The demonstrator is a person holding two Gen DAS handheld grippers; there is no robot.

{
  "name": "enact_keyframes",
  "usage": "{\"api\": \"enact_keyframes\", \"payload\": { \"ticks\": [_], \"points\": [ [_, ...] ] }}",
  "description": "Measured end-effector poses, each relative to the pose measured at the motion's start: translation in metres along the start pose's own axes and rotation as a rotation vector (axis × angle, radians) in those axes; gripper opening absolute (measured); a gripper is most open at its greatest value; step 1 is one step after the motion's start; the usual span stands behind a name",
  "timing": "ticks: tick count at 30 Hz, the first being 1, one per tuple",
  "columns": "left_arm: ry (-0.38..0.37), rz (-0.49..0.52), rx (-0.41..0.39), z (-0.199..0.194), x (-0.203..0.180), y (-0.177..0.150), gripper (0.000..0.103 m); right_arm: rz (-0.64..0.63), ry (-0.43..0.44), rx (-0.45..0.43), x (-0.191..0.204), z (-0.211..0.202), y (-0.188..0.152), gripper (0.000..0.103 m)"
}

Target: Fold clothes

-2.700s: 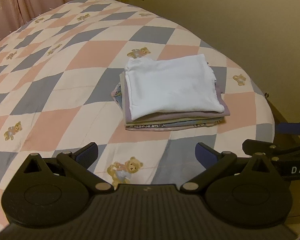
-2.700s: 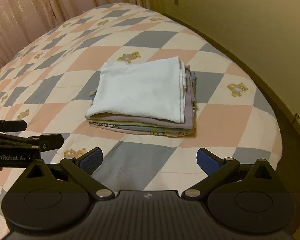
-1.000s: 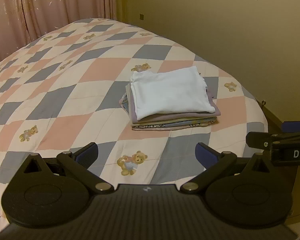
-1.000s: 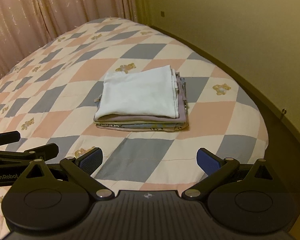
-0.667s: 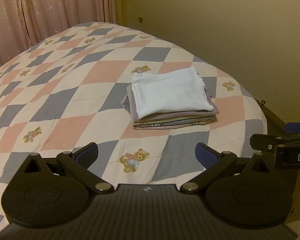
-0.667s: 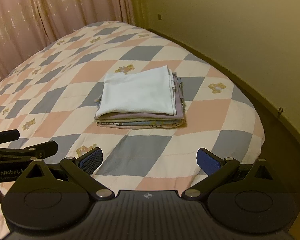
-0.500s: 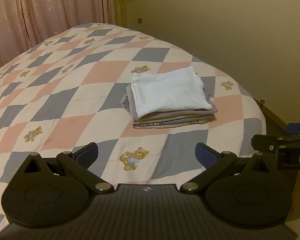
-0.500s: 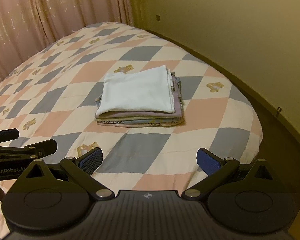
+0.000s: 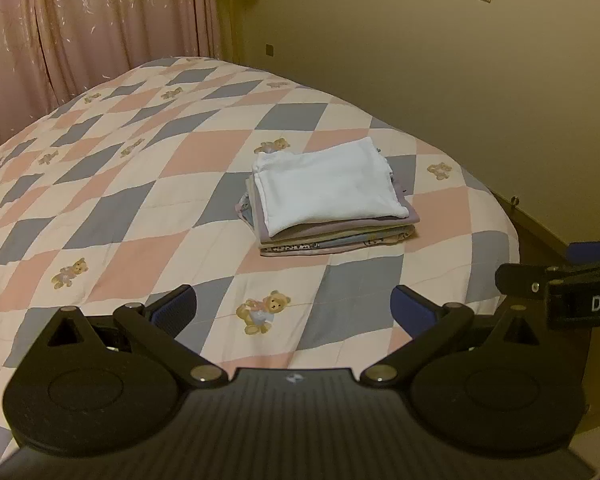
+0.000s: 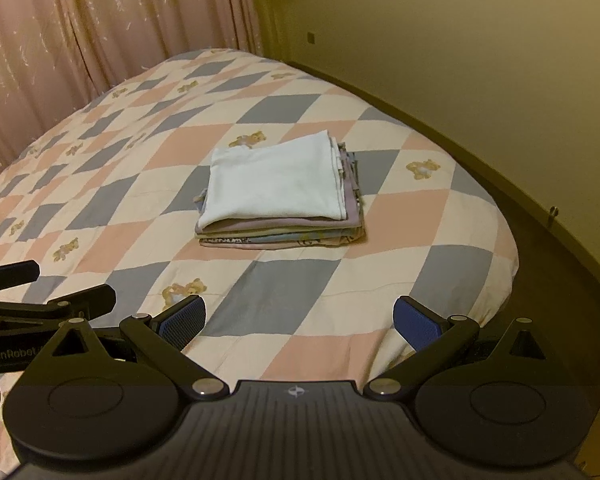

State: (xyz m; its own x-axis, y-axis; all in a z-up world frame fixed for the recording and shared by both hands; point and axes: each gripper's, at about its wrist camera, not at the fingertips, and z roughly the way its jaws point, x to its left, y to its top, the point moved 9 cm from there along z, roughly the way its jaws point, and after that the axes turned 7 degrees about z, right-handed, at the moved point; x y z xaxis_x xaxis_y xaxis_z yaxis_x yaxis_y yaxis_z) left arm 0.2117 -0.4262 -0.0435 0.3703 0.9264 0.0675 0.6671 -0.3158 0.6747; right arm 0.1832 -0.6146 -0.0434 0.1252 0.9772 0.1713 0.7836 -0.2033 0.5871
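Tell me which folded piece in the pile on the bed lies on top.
The white one lies on top of the pile, covering most of it. Beneath it, only the edges of a lilac piece and patterned ones show.

Dim, yellow-tinted indoor light, soft shadows, strong fisheye bending at edges

A bed with a checked teddy-bear quilt is carrying one stack of folded clothes, lying near its far right corner.

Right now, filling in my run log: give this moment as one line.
left hand-held gripper: open, empty | right hand-held gripper: open, empty | folded clothes stack: on quilt, white item on top, untouched
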Motion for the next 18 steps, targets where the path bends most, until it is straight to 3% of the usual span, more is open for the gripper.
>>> {"api": "enact_keyframes", "payload": {
  "ticks": [18],
  "points": [
    [-0.008, 0.006, -0.022, -0.030, 0.000, -0.003, 0.102, -0.017, -0.008, -0.049, 0.001, -0.033, -0.003, 0.103]
  ]
}}
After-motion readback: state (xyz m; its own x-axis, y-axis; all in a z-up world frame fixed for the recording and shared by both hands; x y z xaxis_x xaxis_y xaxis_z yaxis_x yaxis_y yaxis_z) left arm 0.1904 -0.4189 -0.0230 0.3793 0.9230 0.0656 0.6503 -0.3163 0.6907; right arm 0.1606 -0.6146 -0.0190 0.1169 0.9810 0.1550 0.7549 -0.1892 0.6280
